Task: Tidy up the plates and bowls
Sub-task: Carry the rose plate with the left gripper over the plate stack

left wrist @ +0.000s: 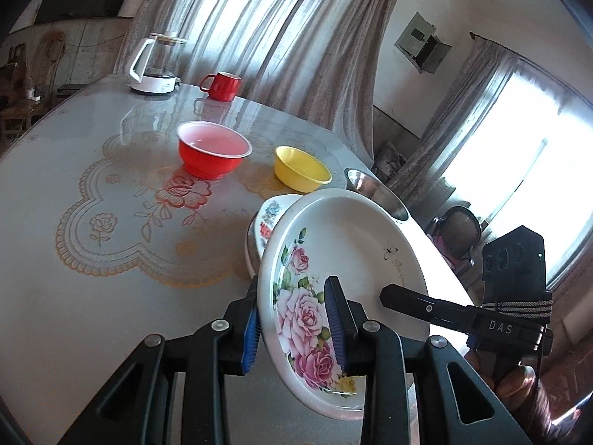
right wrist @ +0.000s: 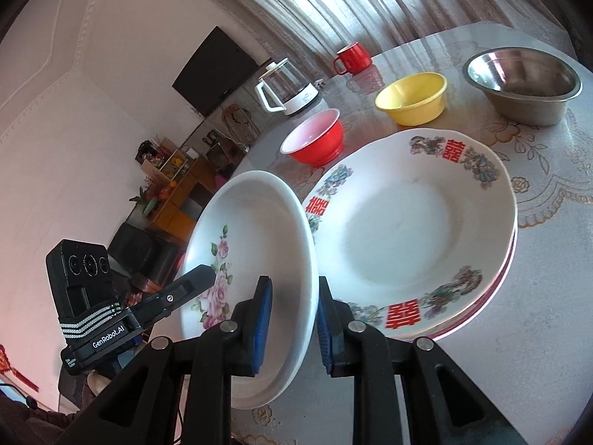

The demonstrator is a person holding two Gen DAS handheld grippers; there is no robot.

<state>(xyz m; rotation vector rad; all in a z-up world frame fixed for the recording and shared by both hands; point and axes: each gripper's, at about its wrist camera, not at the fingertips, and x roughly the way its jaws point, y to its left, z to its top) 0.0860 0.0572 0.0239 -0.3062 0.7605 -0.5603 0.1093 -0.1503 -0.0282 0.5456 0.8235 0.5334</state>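
A white plate with pink roses [left wrist: 352, 244] [right wrist: 255, 230] hangs tilted on edge above the table, held from both sides. My left gripper [left wrist: 292, 307] is shut on its near rim in the left wrist view. My right gripper [right wrist: 293, 296] is shut on the opposite rim. Just beyond the plate lies a stack of plates with red characters [right wrist: 407, 215] [left wrist: 272, 215]. Farther back stand a red bowl [left wrist: 211, 152] [right wrist: 315, 137], a yellow bowl [left wrist: 302, 168] [right wrist: 411, 98] and a steel bowl [right wrist: 522, 81] [left wrist: 374, 189].
A glass kettle on a white base [left wrist: 155, 63] [right wrist: 285, 89] and a red mug [left wrist: 222, 85] [right wrist: 352, 58] stand at the table's far edge by the curtain. The table [left wrist: 74, 170] has a lace-pattern cover under glass. A hand grips the right gripper's handle [left wrist: 515, 374].
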